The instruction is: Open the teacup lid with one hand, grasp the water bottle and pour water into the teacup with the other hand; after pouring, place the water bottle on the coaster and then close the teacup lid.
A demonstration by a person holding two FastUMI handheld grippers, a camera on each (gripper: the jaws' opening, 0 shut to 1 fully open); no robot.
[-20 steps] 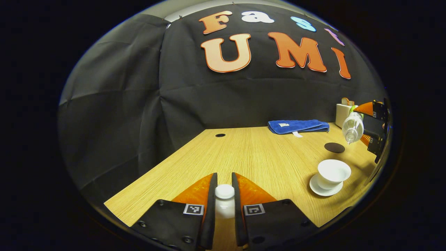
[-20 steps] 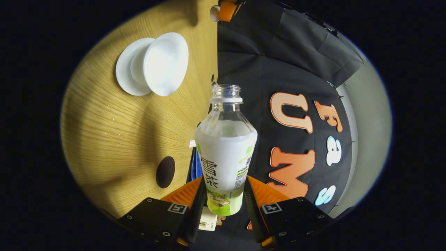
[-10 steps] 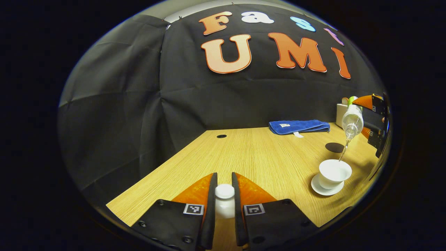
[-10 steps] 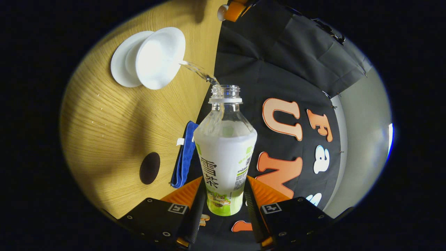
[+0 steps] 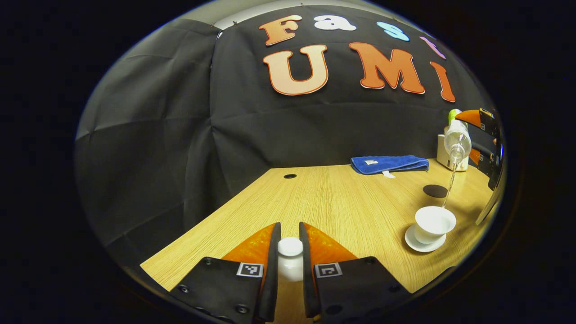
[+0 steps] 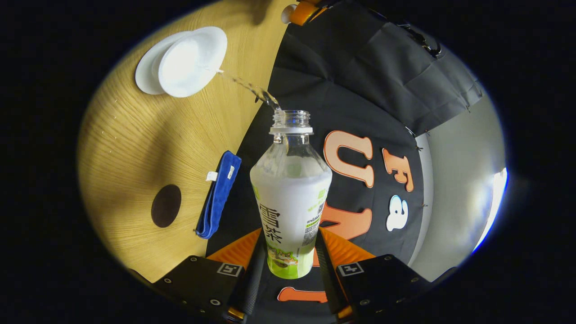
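While a thin stream of water [image 6: 245, 85] runs from its open mouth, the water bottle [image 6: 290, 193] stands at the centre of the right gripper view, its lower body clamped between the two fingers of the right gripper [image 6: 290, 265]. The stream lands in the white teacup [image 6: 191, 60] on its saucer [image 6: 144, 76] at the upper left of that frame. Below the cup, at the left, lie the dark round coaster [image 6: 165, 205] and a folded blue towel [image 6: 218, 194] on the wooden table [image 6: 135, 148]. In the left gripper view, the left gripper [image 5: 289, 256] at the bottom centre pinches the white teacup lid [image 5: 290, 263] by its knob, with the teacup at the lower right.
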